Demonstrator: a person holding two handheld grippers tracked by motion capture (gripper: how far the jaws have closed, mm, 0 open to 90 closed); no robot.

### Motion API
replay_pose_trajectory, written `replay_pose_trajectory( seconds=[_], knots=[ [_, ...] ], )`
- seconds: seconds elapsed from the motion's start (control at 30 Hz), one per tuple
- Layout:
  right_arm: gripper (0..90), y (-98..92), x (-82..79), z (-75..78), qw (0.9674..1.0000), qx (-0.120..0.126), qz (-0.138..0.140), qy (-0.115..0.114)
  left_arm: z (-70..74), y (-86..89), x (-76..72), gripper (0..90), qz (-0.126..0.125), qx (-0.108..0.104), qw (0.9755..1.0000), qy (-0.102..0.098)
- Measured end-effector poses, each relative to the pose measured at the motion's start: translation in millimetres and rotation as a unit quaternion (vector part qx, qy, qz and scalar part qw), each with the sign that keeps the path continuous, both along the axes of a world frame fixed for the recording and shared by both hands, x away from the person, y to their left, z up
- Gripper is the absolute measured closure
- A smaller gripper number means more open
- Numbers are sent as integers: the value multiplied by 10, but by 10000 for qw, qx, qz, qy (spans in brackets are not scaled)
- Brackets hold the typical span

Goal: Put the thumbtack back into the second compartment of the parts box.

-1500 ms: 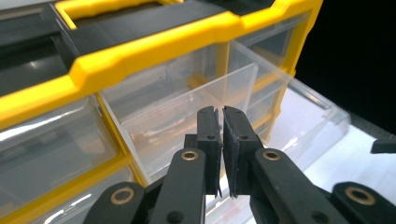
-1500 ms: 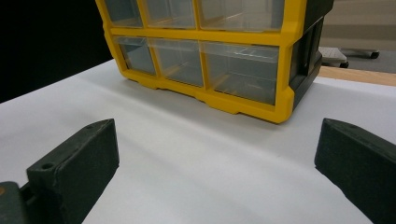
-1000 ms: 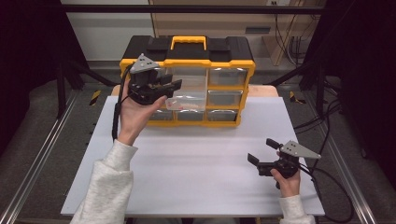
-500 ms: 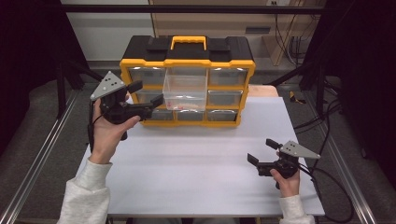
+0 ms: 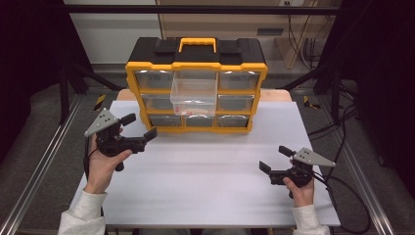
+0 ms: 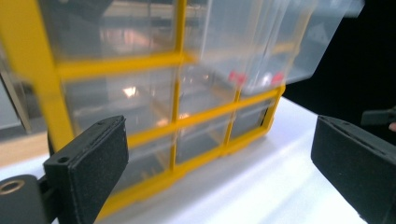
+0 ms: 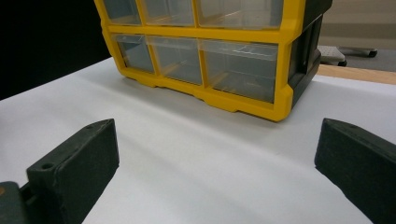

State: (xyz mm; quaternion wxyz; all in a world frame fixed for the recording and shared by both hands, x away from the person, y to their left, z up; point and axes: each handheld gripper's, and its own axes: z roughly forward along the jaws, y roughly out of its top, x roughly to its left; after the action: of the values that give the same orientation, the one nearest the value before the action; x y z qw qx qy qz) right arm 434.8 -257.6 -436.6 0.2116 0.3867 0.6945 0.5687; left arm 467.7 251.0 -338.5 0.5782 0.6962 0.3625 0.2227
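Clear drawer pulled out, both grippers empty

High view: the clear plastic centre drawer (image 5: pixel 194 92) juts from the yellow-framed organiser cabinet (image 5: pixel 196 88), well ahead of the left gripper (image 5: pixel 139 132), whose jaws have just been opening with nothing between them. Left gripper view: small red pieces (image 6: pixel 237 76) lie inside the drawer. Right gripper view: the right gripper (image 7: pixel 217 161) has its jaws spread; emptying or reclosing seems left.

Each hand wears a pale grey-white sleeve with a ribbed cuff at the near edge. The left gripper (image 5: pixel 139 128) is matte black, topped by a grey three-cornered plate with small dark screw dots, and a black cable hangs from it. The right gripper (image 5: pixel 275 159) is the same build: black body, grey triangular plate, black cable trailing right. In the gripper views the jaws are blocky, dark and faintly textured, each with a small round hole near its base.
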Motion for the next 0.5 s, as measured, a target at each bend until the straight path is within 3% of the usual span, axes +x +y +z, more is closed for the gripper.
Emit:
replay_pose_trajectory(
  seconds=[0.27,0.5],
  knots=[
    [2,2,-1,-1,10000,4,2,7,-513,165,-39,43,120,147,9998,94],
    [3,6,2,-10,10000,-17,-5,23,-795,270,-84,43,156,213,9996,65]
  ],
)
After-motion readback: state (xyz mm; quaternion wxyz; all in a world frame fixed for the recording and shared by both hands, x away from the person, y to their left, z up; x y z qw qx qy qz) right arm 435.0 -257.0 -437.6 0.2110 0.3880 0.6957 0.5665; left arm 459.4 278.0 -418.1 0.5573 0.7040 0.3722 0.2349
